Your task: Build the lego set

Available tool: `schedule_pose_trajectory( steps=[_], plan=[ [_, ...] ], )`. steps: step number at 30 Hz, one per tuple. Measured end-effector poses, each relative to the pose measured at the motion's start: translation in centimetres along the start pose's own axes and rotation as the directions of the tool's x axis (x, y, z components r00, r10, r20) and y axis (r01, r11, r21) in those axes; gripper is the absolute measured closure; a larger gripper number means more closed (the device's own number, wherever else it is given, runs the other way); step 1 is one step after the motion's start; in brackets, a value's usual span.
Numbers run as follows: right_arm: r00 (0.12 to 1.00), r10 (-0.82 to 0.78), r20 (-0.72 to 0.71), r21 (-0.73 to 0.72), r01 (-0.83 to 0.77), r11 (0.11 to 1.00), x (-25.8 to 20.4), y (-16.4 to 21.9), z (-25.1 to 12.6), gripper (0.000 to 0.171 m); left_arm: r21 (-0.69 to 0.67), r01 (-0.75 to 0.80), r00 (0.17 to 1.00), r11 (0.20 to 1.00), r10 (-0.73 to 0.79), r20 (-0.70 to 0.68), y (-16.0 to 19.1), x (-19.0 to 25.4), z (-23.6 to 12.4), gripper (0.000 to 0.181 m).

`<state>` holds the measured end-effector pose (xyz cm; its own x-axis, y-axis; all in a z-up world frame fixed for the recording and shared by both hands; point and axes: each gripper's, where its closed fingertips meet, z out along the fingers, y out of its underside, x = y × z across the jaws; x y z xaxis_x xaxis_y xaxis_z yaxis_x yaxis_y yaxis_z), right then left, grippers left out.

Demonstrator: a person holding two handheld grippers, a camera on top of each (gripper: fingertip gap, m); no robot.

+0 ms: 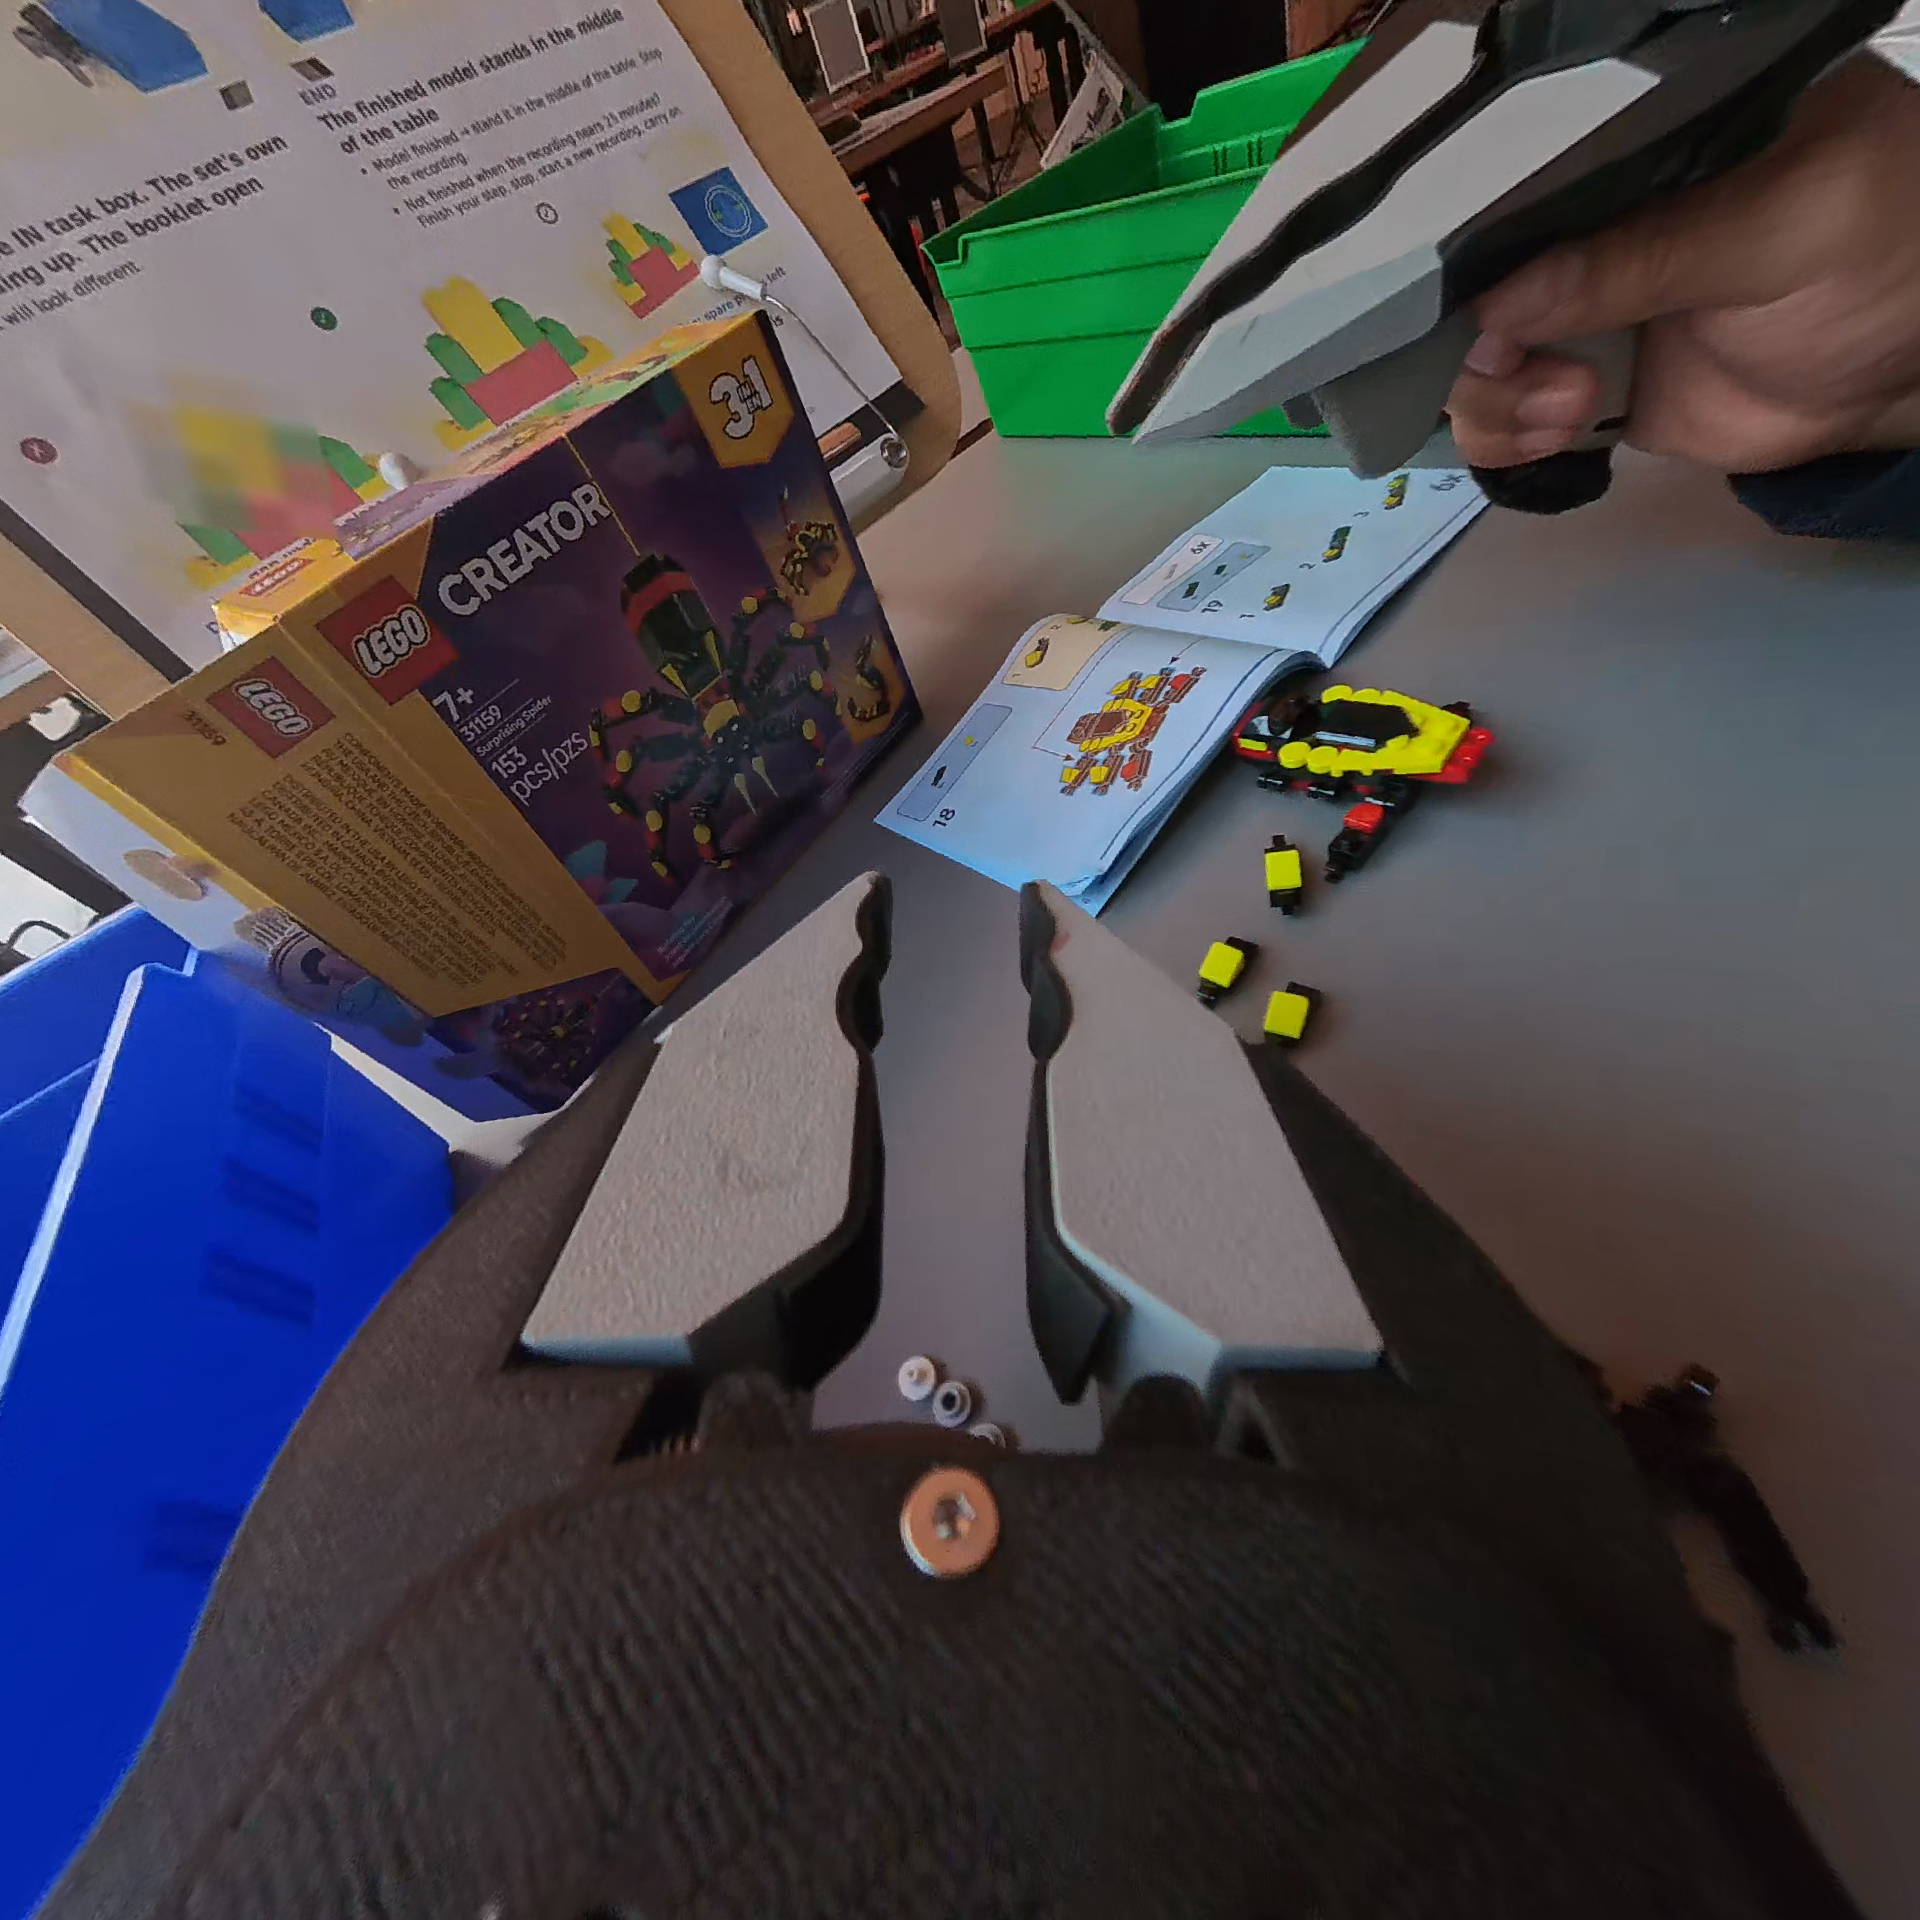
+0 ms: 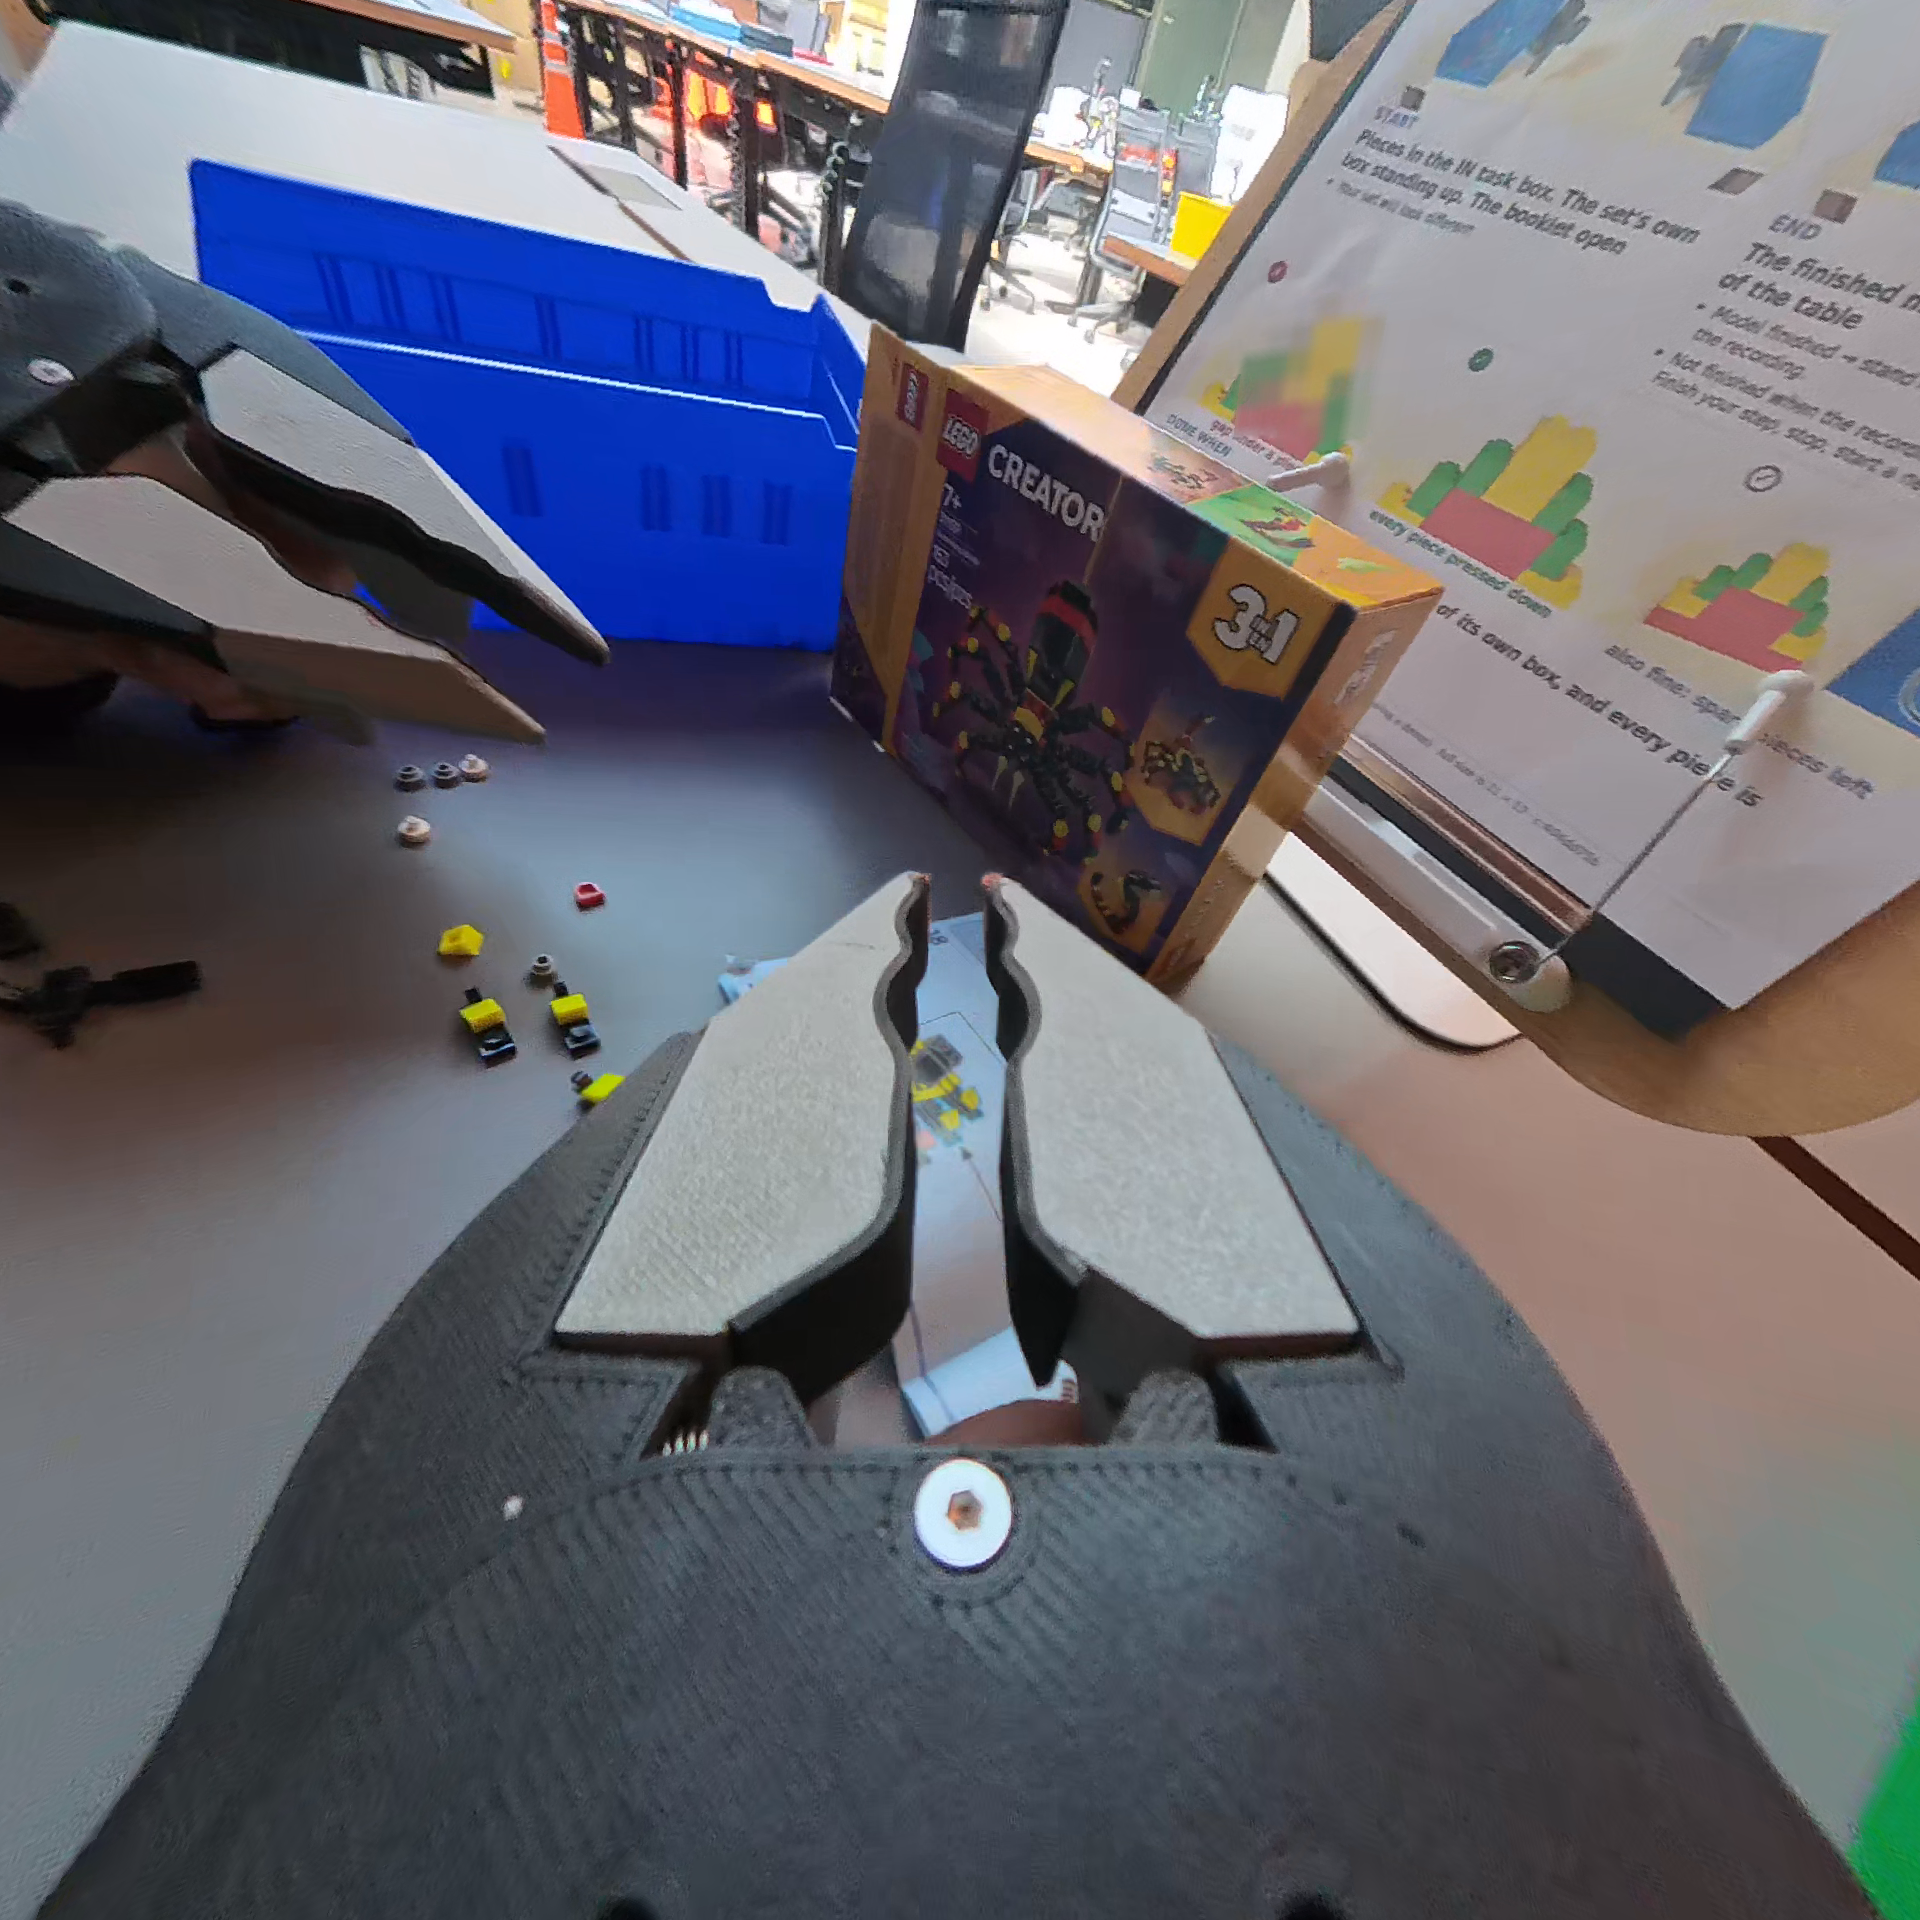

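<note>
left gripper (image 1: 954, 904): fingers spread a little, nothing between them, up over the grey table (image 1: 1558, 1039).
right gripper (image 2: 956, 883): fingers a little apart, nothing held, above the open booklet (image 1: 1122, 717).
lego build (image 1: 1361, 743): yellow, red and black, on the table touching the booklet's edge.
loose bits: small yellow and black pieces (image 1: 1247, 956) near the build; tiny round studs (image 2: 442, 774) under the left gripper.
lego box (image 1: 582, 707): stands up, behind the booklet.
blue bin (image 2: 540, 416): beside the box.
green bin (image 1: 1081, 270): far back.
board with a sheet (image 2: 1621, 436): leans behind the box.
</note>
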<state>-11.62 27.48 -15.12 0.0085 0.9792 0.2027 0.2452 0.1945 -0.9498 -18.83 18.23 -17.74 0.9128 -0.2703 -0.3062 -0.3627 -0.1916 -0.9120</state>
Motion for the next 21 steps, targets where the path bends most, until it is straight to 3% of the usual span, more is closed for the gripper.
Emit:
schedule_pose_trajectory(
  steps=[7,21],
  plan=[
    [0.992,-0.083,-0.095,0.014,0.084,0.996,1.3,0.9,0.1,0.164,0.009,-0.024,0.999,1.0,0.024,0.046,0.1,-0.9,-0.2,0.165],
    [0.99,-0.011,-0.14,0.006,0.012,1.0,3.0,2.3,0.0,0.162,-0.006,-0.097,0.99,0.995,0.097,0.102,0.3,-1.3,-0.2,0.168]
  ],
)
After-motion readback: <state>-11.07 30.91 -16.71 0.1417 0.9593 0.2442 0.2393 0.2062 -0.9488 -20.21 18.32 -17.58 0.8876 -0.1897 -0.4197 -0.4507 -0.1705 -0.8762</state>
